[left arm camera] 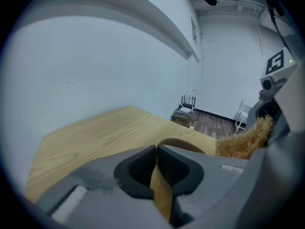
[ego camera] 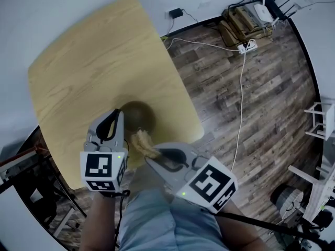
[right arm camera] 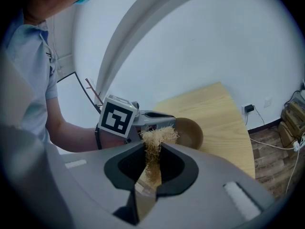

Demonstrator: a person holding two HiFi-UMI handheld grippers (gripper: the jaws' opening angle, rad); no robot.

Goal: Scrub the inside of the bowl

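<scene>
A brown bowl (ego camera: 138, 115) sits on the light wooden table (ego camera: 99, 61), near its front edge. My left gripper (ego camera: 122, 120) is shut on the bowl's near left rim (left arm camera: 161, 187), and the thin brown wall runs up between the jaws. My right gripper (ego camera: 151, 153) is shut on a tan fibrous scrubber (ego camera: 143, 141) held just outside the bowl's near rim. In the right gripper view the scrubber (right arm camera: 155, 142) sticks up from between the jaws, with the bowl (right arm camera: 191, 132) and the left gripper's marker cube (right arm camera: 117, 117) behind it. The scrubber (left arm camera: 244, 140) shows at the right of the left gripper view.
The table's right edge (ego camera: 180, 88) drops to a wood-plank floor (ego camera: 251, 103). A white cable (ego camera: 242, 103) crosses the floor from a power strip (ego camera: 247, 45). Boxes and a router (ego camera: 261, 12) stand by the wall. White furniture (ego camera: 320, 122) is at far right.
</scene>
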